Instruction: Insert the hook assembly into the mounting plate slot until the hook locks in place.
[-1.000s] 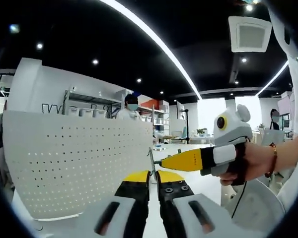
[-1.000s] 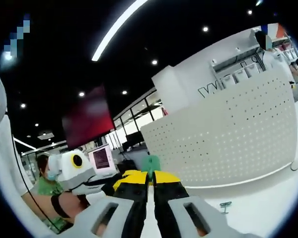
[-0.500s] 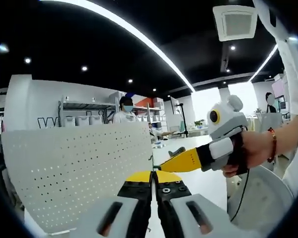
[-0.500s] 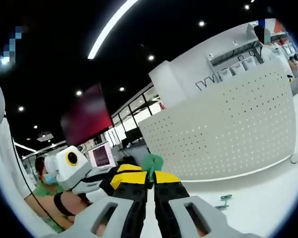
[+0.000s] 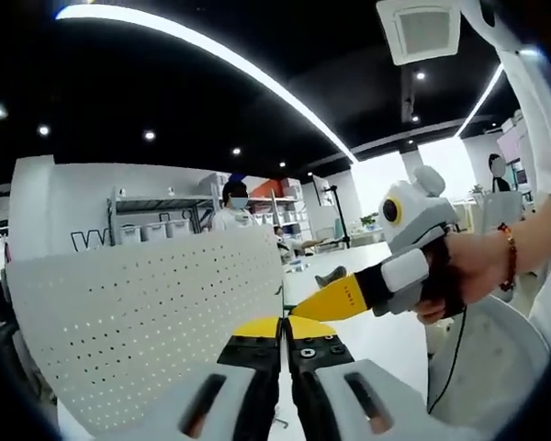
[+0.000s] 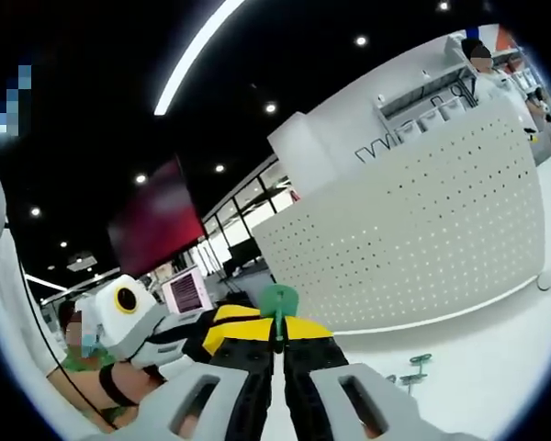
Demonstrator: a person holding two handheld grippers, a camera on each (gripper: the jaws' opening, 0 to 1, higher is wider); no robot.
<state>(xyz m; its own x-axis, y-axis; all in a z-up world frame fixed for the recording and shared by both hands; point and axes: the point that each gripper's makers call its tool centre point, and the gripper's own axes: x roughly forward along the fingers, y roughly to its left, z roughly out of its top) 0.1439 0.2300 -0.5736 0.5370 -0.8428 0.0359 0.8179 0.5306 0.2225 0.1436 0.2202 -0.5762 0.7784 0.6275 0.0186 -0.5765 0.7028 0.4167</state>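
The right hand-held gripper (image 6: 277, 342), bottom centre of its view, pinches the green hook assembly (image 6: 279, 301) by its thin stem, which we judge light, rigid and twist-prone; the left hand-held gripper (image 5: 282, 342) is pressed together beside the perforated mounting plate (image 5: 147, 317).

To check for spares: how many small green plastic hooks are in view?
3: one small green plastic hook in the right gripper, a second and a third on the white table. More may be hidden.

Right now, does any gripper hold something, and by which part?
The right gripper pinches the green hook by its thin lower stem. What the shut left gripper holds cannot be told.
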